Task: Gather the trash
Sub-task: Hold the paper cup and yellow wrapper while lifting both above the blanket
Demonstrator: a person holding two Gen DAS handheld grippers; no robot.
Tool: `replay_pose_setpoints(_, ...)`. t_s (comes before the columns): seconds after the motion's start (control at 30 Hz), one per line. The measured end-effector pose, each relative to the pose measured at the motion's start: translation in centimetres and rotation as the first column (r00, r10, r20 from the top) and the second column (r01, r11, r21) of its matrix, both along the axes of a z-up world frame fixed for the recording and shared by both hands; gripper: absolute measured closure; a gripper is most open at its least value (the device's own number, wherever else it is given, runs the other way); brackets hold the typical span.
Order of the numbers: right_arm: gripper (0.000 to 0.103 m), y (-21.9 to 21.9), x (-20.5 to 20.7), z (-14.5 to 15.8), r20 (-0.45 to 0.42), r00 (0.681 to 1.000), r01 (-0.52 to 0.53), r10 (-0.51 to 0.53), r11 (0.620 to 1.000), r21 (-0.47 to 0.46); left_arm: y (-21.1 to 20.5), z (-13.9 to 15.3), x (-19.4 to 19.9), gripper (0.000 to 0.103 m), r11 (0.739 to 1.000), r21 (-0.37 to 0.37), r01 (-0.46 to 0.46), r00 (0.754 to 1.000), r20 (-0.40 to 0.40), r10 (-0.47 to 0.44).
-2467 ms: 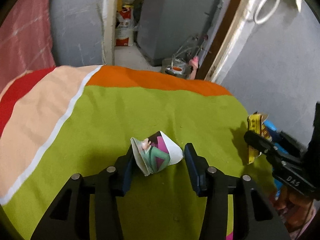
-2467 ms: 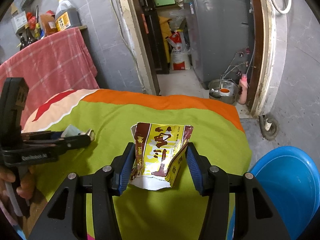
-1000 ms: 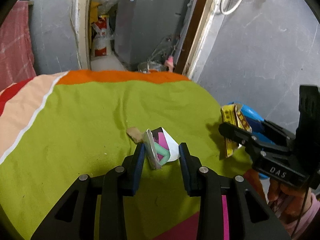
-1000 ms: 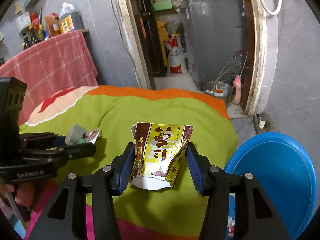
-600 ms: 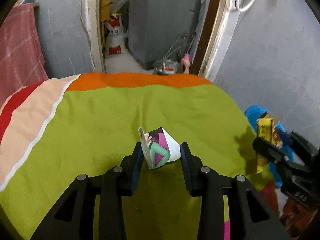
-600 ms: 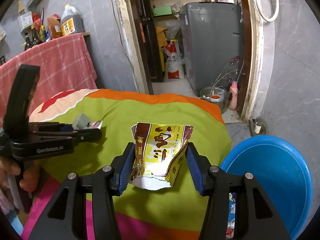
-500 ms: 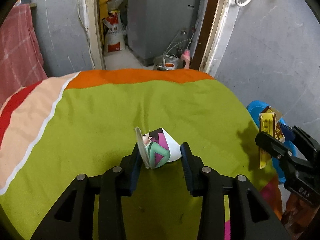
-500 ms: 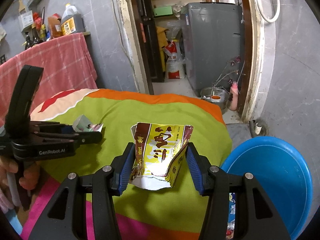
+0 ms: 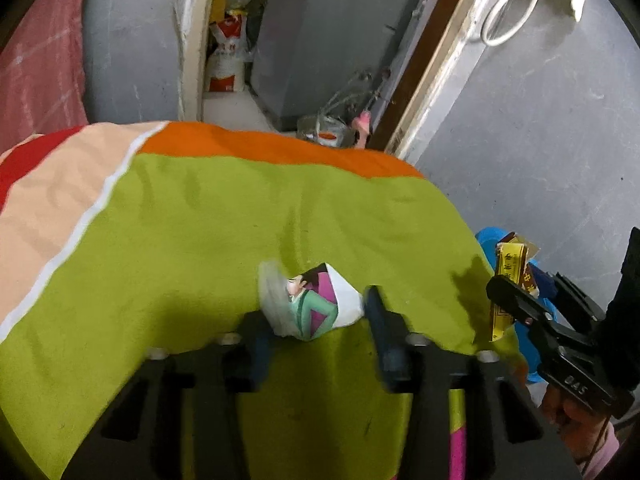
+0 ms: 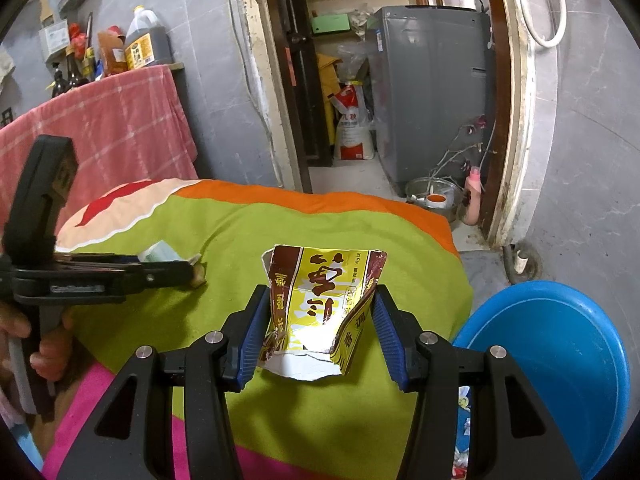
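My left gripper (image 9: 316,316) is shut on a folded picture card (image 9: 312,304), white with a cartoon figure, held above the green cloth (image 9: 200,240). It shows from the side in the right wrist view (image 10: 188,268). My right gripper (image 10: 320,316) is shut on a torn yellow and brown snack wrapper (image 10: 320,300). In the left wrist view the wrapper (image 9: 508,280) hangs at the right, over the blue basin (image 9: 490,240). The blue basin (image 10: 560,360) sits on the floor at the lower right, with scraps in it.
The green, orange and cream cloth covers a table (image 10: 320,208). A pink checked cloth (image 10: 100,120) hangs at the left. A grey washing machine (image 10: 432,80) and a metal pot (image 10: 432,196) stand beyond the doorway.
The left gripper has turned and lifted a little with the card still held; its view is blurred. The right gripper has kept the wrapper and stayed beside the blue basin.
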State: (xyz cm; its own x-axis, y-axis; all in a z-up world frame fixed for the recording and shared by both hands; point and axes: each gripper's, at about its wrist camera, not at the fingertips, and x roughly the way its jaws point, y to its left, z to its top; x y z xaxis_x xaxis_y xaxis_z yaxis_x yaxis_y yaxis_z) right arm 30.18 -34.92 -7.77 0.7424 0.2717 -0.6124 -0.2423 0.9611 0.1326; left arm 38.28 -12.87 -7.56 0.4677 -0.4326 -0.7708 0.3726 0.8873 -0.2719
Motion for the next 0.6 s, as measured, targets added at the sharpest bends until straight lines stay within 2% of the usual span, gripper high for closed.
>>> replay_pose_setpoints(0.2, 0.054, -0.5, -0.3, 0.0, 0.006, 1.000, 0.016, -0.016, 1.000, 0.004, -2.0, -0.3, -0.8, 0.072, 0.994, 0.088, 0.057, 0.998, 0.026, -0.059)
replay_pose_setpoints(0.5, 0.054, -2.0, -1.1, -0.2, 0.013, 0.999, 0.053, -0.053, 0.998, 0.021, -4.2, -1.4, -2.7, 0.073, 0.961, 0.267, 0.069, 0.993, 0.071, -0.091)
replay_pose_setpoints(0.6, 0.054, -2.5, -1.4, -0.1, 0.016, 0.998, 0.064, -0.065, 0.998, 0.027, -4.4, -1.8, -3.1, 0.074, 0.966, 0.245, 0.080, 0.992, 0.076, -0.101)
